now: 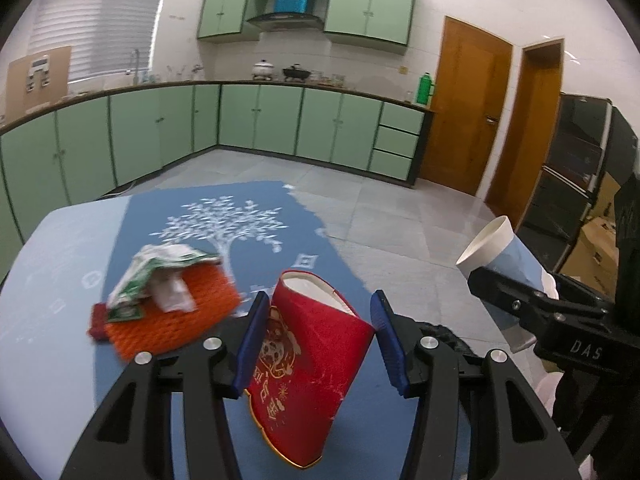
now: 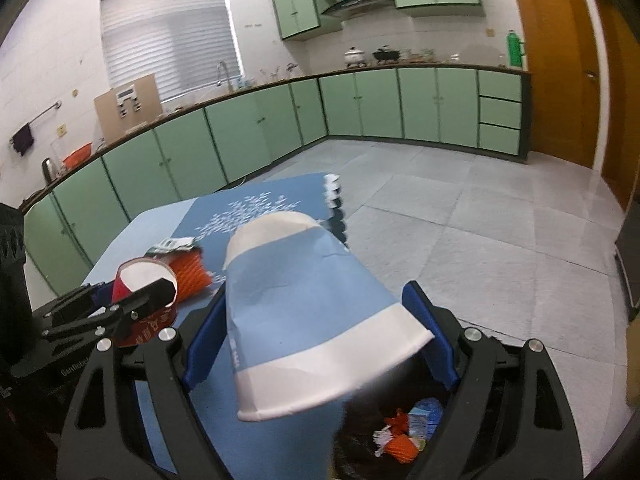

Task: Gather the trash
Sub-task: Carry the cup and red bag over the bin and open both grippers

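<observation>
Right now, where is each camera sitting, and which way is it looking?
Left wrist camera: sits on the left gripper, looking forward and down over the blue-clothed table into the green kitchen; its fingers clamp a squashed red paper cup.
Right wrist camera: sits on the right gripper, facing the same kitchen; its fingers hold a blue-and-white paper cup above a dark trash bag.
Shared: both cups, each other's gripper, the orange foam net and the green cabinets.
</observation>
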`<move>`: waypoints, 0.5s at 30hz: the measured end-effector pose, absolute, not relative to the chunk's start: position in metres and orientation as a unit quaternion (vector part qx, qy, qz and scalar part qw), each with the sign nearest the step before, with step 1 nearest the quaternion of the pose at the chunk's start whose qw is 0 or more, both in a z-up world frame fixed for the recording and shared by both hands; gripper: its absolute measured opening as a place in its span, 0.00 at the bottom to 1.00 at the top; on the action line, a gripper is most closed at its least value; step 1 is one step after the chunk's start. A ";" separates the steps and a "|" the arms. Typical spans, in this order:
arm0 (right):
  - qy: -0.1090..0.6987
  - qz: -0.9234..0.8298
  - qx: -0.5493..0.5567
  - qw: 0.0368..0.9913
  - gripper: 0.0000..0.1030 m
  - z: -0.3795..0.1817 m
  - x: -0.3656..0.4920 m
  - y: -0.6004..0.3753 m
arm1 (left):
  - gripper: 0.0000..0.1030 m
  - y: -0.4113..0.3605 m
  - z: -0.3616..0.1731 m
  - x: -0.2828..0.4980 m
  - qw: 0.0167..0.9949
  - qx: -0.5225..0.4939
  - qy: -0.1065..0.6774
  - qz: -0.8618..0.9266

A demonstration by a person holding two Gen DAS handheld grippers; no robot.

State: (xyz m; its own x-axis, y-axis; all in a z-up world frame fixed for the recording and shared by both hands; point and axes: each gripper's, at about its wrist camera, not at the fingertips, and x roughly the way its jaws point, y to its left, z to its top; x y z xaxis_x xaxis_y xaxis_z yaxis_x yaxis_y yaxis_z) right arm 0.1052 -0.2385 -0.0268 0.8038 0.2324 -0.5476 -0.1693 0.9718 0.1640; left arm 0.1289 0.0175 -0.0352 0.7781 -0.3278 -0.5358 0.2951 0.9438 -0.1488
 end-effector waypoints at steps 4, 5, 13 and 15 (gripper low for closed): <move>0.289 0.081 0.058 0.952 0.79 -0.024 0.101 -0.262 | 0.50 -0.009 -0.033 0.135 0.938 -0.022 0.288 -0.194; 0.289 0.075 0.058 0.953 0.79 -0.024 0.100 -0.268 | 0.50 -0.016 -0.032 0.136 0.936 -0.021 0.288 -0.201; 0.287 0.015 0.069 0.955 0.79 -0.030 0.086 -0.322 | 0.50 -0.075 -0.032 0.143 0.922 -0.011 0.282 -0.264; 0.288 0.000 0.073 0.955 0.79 -0.033 0.083 -0.335 | 0.50 -0.087 -0.033 0.146 0.919 -0.009 0.282 -0.276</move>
